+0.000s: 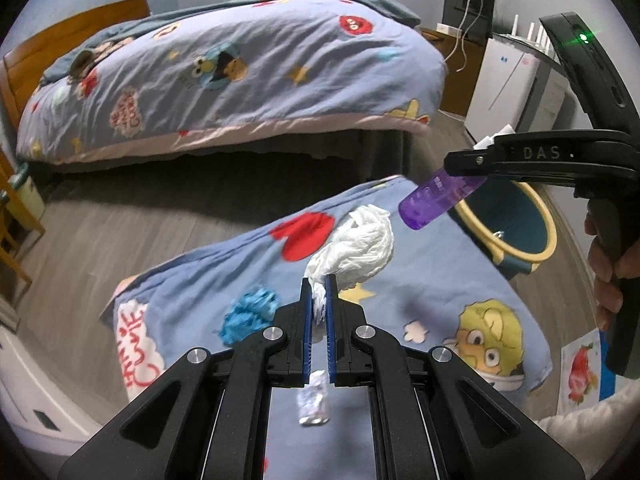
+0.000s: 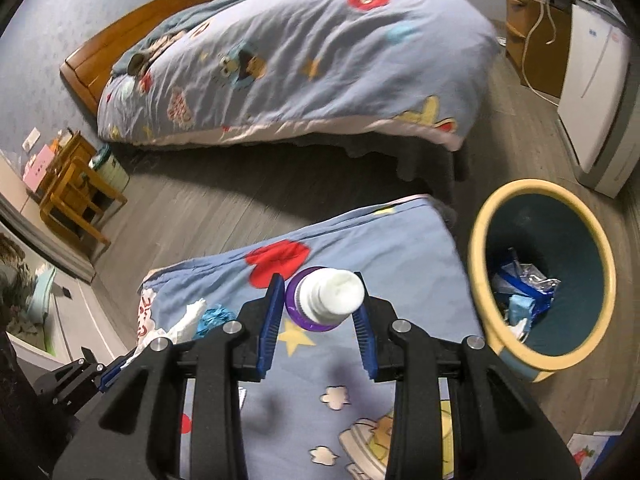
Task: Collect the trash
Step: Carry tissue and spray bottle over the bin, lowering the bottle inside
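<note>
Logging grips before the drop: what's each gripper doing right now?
Left gripper: shut on white tissue.
Right gripper: shut on purple bottle.

The raised letters "DAS" stand on the black plastic arm of the right gripper (image 1: 464, 162) in the left wrist view. Red handwritten-style lettering on the blue cartoon-print bedcover (image 1: 400, 312), inside a white cloud shape, is too distorted to read surely.

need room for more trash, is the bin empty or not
Not empty: the trash bin already holds blue and silver wrappers at its bottom.
</note>
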